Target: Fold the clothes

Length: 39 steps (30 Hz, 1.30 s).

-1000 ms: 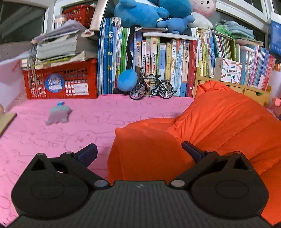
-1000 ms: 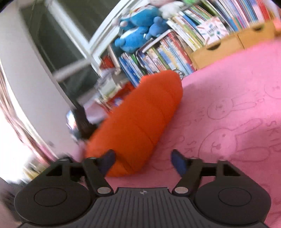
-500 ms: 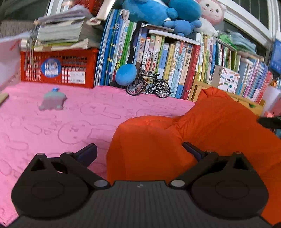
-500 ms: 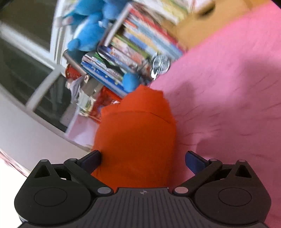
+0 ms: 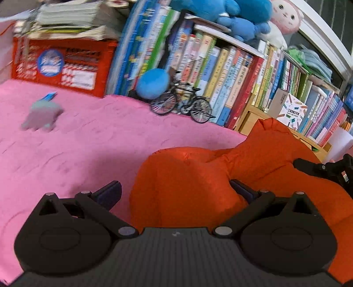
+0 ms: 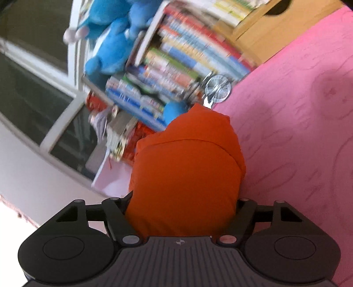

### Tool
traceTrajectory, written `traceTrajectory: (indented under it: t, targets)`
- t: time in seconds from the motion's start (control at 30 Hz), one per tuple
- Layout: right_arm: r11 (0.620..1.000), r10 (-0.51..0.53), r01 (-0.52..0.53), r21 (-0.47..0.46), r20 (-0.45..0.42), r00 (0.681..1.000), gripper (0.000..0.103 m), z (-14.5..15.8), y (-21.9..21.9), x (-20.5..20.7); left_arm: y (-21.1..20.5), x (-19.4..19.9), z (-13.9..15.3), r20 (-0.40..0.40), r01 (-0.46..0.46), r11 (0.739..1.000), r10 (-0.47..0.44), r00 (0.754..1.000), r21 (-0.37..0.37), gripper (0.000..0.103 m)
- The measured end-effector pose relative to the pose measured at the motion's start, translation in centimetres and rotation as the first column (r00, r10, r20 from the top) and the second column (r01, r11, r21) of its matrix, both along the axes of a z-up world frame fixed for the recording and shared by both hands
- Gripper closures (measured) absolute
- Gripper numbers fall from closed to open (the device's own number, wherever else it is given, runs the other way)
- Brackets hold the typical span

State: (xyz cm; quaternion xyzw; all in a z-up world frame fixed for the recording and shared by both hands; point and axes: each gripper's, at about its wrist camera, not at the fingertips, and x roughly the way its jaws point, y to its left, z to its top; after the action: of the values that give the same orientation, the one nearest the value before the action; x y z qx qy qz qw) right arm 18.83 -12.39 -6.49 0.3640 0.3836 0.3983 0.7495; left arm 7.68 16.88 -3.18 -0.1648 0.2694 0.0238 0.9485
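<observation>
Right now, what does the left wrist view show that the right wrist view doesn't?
Left wrist only: the grey toy on the pink blanket, the red crate, the whole model bicycle, and the right gripper at the garment's far side.
Right wrist only: the window frame, and its fingers closing around the orange garment.
Both: garment, blanket, books, blue plush.

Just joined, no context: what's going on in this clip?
A person with a handheld gripper in each hand is folding an orange garment on a pink blanket. The right gripper is closing its jaws around one bunched end of it. The left gripper is open at the other end, with the cloth bulging between its fingers but not pinched. Books and plush toys line the back.
</observation>
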Motion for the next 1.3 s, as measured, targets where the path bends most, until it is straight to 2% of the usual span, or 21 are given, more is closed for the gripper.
traceTrajectory:
  t: [0.07, 0.17, 0.2, 0.23, 0.27, 0.3, 0.33, 0.37, 0.4, 0.43, 0.53, 0.57, 0.63, 0.7, 0.77, 0.8, 0.9, 1.03, 1.13, 1.2, 1.3]
  targets:
    - [0.999, -0.039, 0.04, 0.028, -0.022, 0.999, 0.028, -0.8, -1.5, 1.4, -1.5, 1.6, -0.2, 0.006, 0.015, 1.0, -0.015, 1.0, 0.012, 0.0]
    - [0.991, -0.13, 0.131, -0.04, 0.018, 0.991, 0.017, -0.5, -3.5, 1.8, -2.9, 2.3, -1.2, 0.028, 0.026, 0.999, -0.025, 0.999, -0.02, 0.0]
    - [0.981, -0.16, 0.168, -0.099, 0.082, 0.984, 0.015, 0.3, -4.0, 1.2, -3.3, 2.1, -1.4, 0.038, 0.021, 1.0, -0.02, 0.999, -0.021, 0.0]
    - [0.958, -0.184, 0.219, -0.185, 0.188, 0.965, 0.014, 1.6, -4.2, 0.2, -3.7, 1.9, -1.4, 0.045, 0.012, 1.0, -0.012, 0.999, -0.004, 0.0]
    - [0.915, -0.191, 0.287, -0.284, 0.324, 0.927, 0.014, 3.1, -4.0, -1.3, -4.0, 1.7, -1.2, 0.054, 0.002, 1.0, -0.004, 0.999, 0.024, 0.0]
    - [0.86, -0.178, 0.36, -0.362, 0.447, 0.876, 0.014, 4.3, -3.6, -2.7, -4.4, 1.5, -1.0, 0.062, -0.006, 0.999, 0.003, 0.998, 0.051, 0.0]
    - [0.784, -0.123, 0.443, -0.435, 0.591, 0.798, 0.014, 5.5, -2.4, -4.3, -4.8, 1.3, -0.8, 0.068, -0.014, 0.997, 0.008, 0.998, 0.077, 0.0]
    - [0.695, -0.04, 0.533, -0.484, 0.713, 0.7, 0.013, 6.7, -1.1, -6.1, -5.1, 1.2, -0.7, 0.074, -0.021, 0.995, 0.014, 0.997, 0.102, 0.0]
    - [0.639, 0.099, 0.575, -0.511, 0.796, 0.597, 0.013, 7.3, 0.4, -7.7, -5.3, 1.2, -0.5, 0.08, -0.027, 0.992, 0.018, 0.997, 0.124, 0.0]
    - [0.587, 0.246, 0.617, -0.525, 0.841, 0.482, 0.013, 7.9, 1.9, -9.3, -5.6, 1.0, -0.4, 0.087, -0.035, 0.989, 0.022, 0.996, 0.144, 0.0]
    - [0.54, 0.566, 0.625, -0.565, 0.793, 0.227, 0.014, 8.2, 5.9, -12.5, -6.2, 0.7, -0.1, 0.11, -0.057, 0.98, 0.036, 0.993, 0.192, 0.0]
    - [0.525, 0.64, 0.624, -0.579, 0.752, 0.158, 0.014, 8.0, 7.2, -13.1, -6.4, 0.6, 0.0, 0.118, -0.064, 0.976, 0.04, 0.992, 0.209, 0.0]
    - [0.48, 0.746, 0.627, -0.613, 0.662, 0.076, 0.014, 7.1, 9.2, -13.4, -6.9, 0.4, 0.2, 0.135, -0.076, 0.963, 0.042, 0.99, 0.257, 0.0]
    - [0.419, 0.821, 0.625, -0.659, 0.569, 0.049, 0.016, 5.9, 10.5, -12.6, -7.5, 0.1, 0.2, 0.148, -0.084, 0.948, 0.039, 0.988, 0.308, 0.0]
    - [0.365, 0.855, 0.621, -0.694, 0.514, 0.072, 0.018, 4.8, 10.6, -10.9, -8.1, 0.2, 0.2, 0.146, -0.08, 0.934, 0.03, 0.989, 0.348, 0.0]
    - [0.339, 0.86, 0.624, -0.704, 0.501, 0.098, 0.017, 4.6, 10.4, -9.8, -8.4, 0.2, 0.2, 0.146, -0.076, 0.927, 0.023, 0.989, 0.366, 0.0]
    - [0.261, 0.846, 0.647, -0.717, 0.493, 0.205, 0.017, 5.1, 10.6, -7.1, -9.1, 0.1, 0.2, 0.156, -0.067, 0.911, 0.003, 0.988, 0.408, 0.0]
    - [0.176, 0.787, 0.66, -0.73, 0.507, 0.351, 0.019, 4.6, 9.9, -4.7, -9.3, 0.0, 0.1, 0.162, -0.051, 0.908, -0.019, 0.987, 0.416, 0.0]
    - [0.154, 0.721, 0.637, -0.755, 0.526, 0.45, 0.022, 3.4, 8.4, -4.0, -9.4, 0.0, 0.0, 0.16, -0.036, 0.91, -0.034, 0.987, 0.413, 0.0]
    - [0.166, 0.646, 0.606, -0.778, 0.55, 0.53, 0.022, 3.3, 7.4, -3.4, -9.3, 0.1, 0.0, 0.156, -0.028, 0.916, -0.038, 0.987, 0.4, 0.0]
    - [0.185, 0.525, 0.629, -0.755, 0.617, 0.586, 0.022, 4.7, 5.7, -4.2, -8.2, 0.1, 0.0, 0.146, 0.002, 0.94, -0.055, 0.988, 0.341, 0.0]
